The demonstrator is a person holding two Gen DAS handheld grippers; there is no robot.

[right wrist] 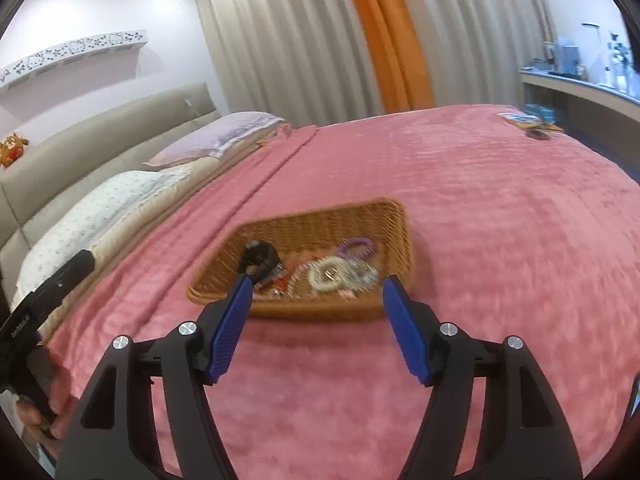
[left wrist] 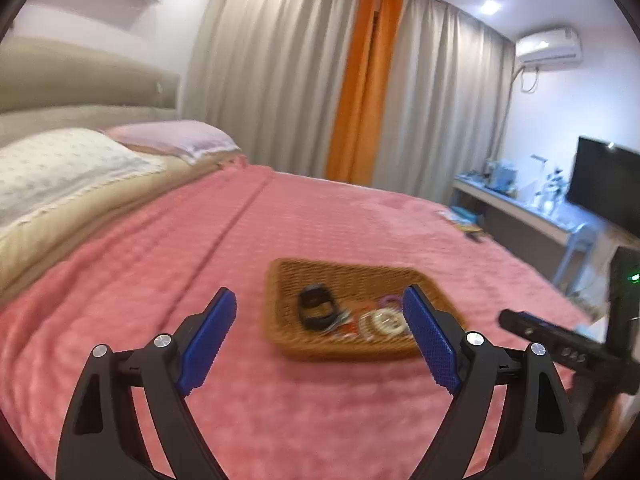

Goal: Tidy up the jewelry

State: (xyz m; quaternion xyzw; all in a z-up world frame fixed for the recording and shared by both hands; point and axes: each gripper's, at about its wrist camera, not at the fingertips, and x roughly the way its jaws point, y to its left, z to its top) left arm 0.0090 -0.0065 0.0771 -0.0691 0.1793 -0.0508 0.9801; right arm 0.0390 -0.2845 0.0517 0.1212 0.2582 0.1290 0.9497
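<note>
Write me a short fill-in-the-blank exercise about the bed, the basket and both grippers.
1. The wicker basket sits on a ____ blanket.
2. The coiled hair tie at the basket's far side is ____.
3. Both the left gripper and right gripper have jaws that are ____, with nothing between them.
4. The strip between the grey curtains is ____.

Missing words: pink; purple; open; orange

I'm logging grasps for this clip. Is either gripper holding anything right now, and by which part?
Nothing is held. The left gripper and right gripper both have open, empty jaws; the jewelry lies in the wicker tray.
</note>
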